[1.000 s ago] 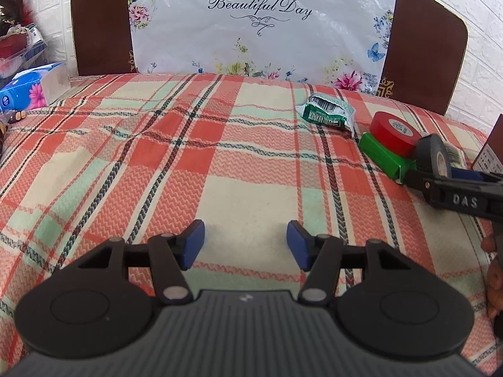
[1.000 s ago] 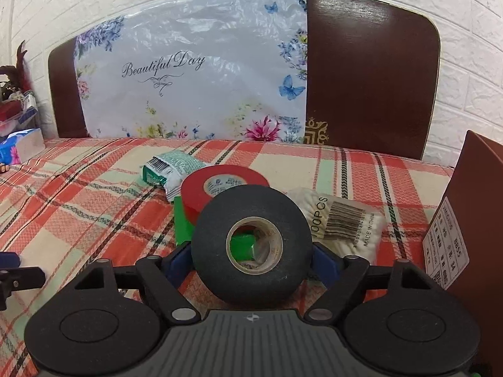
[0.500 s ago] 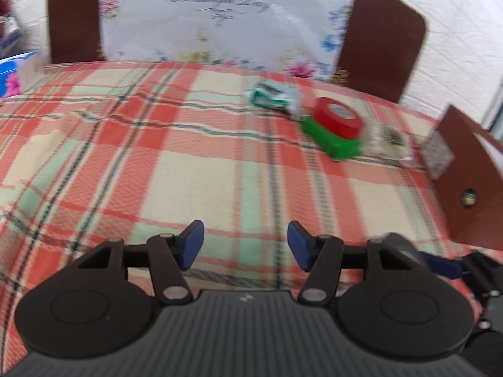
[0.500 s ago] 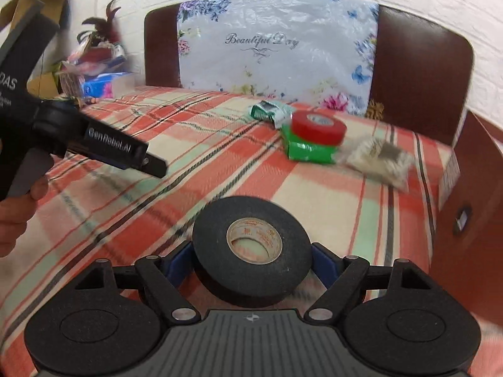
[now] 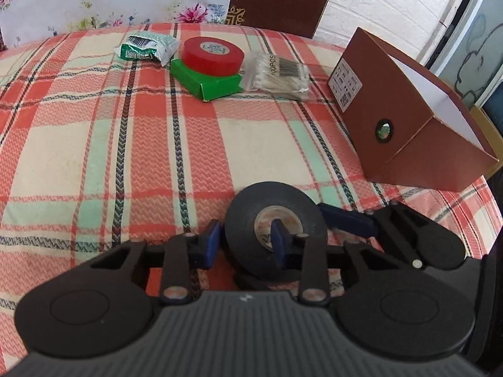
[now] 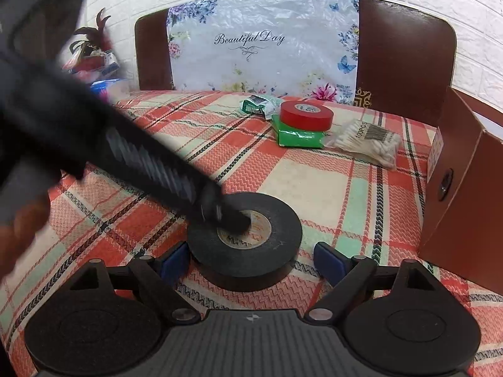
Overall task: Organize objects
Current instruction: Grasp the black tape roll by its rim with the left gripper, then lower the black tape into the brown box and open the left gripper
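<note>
L gripper [image 5: 245,241] jaws grasping black tape roll [image 5: 273,220] wall; R gripper [image 6: 253,260] jaws released beside it.

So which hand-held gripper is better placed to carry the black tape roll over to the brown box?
Left. The left hand-held gripper has one finger inside the core of the black tape roll and one outside its wall. The right hand-held gripper stands open, fingers clear of the roll. The brown box sits just beyond.
</note>
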